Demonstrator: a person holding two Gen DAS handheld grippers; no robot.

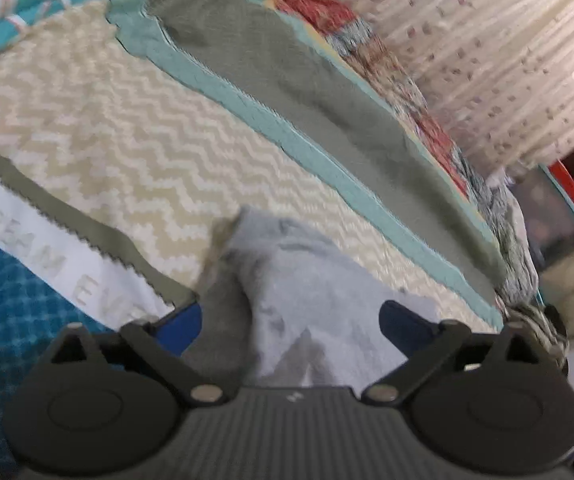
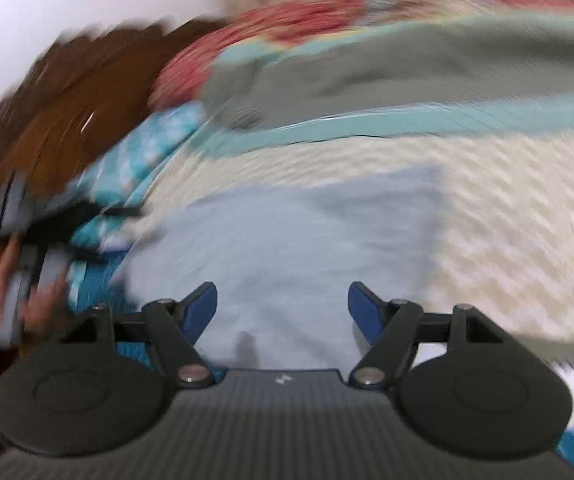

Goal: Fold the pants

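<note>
Bed (image 1: 135,128), zigzag cover: grey pants (image 1: 295,280) bunched between both my wide, empty jaws; risk, snagging the cover through loose folds.

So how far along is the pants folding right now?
Hard to say. The light grey pants lie fairly flat on the zigzag bedspread, bunched in a ridge by the left gripper. Both it and the right gripper hang open over the cloth, gripping nothing. How many folds are done is unclear; the right view is blurred.
</note>
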